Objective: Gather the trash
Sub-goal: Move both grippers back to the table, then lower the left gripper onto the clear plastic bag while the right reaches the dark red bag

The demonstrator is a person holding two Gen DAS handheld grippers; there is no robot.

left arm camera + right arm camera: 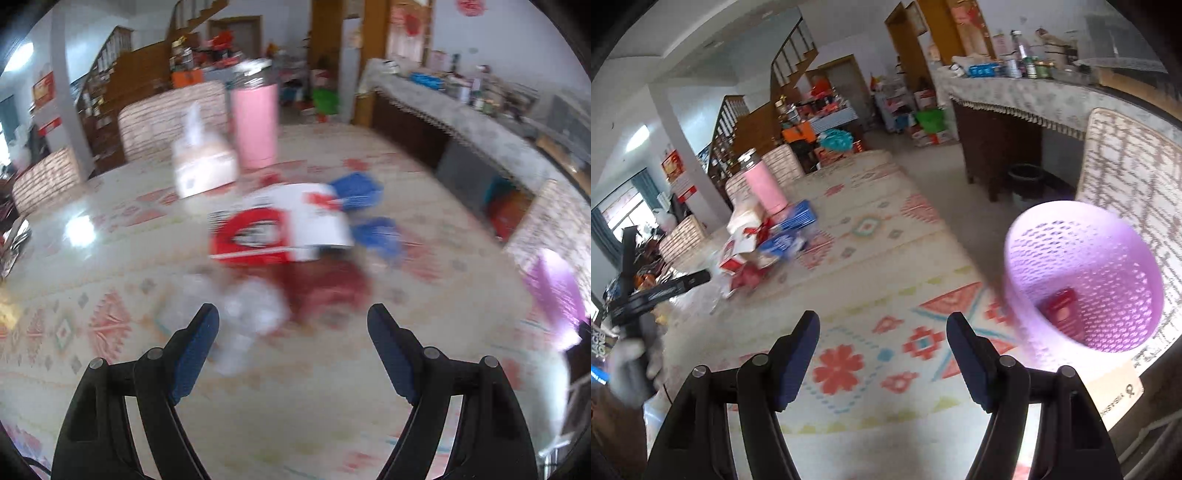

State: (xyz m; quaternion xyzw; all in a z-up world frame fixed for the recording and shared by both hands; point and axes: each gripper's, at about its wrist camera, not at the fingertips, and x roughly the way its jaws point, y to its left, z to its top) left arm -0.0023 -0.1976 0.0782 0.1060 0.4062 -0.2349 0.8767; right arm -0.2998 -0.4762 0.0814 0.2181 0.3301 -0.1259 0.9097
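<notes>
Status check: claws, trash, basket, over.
Left claw open above crumpled clear plastic. Right claw open, empty. Purple basket holds one red item. Path clear.

Trash pile [295, 236] mid-frame on table: red-white carton, blue packets, clear crumpled plastic, red wrapper. Lilac perforated basket [1123, 258] right, upright, red packet [1062, 308] inside.

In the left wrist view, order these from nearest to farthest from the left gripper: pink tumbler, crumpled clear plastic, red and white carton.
From the left gripper:
1. Crumpled clear plastic, just ahead beside the left finger.
2. Red and white carton, mid-table, centre.
3. Pink tumbler, upright at the far side, beside the tissue box.
</notes>
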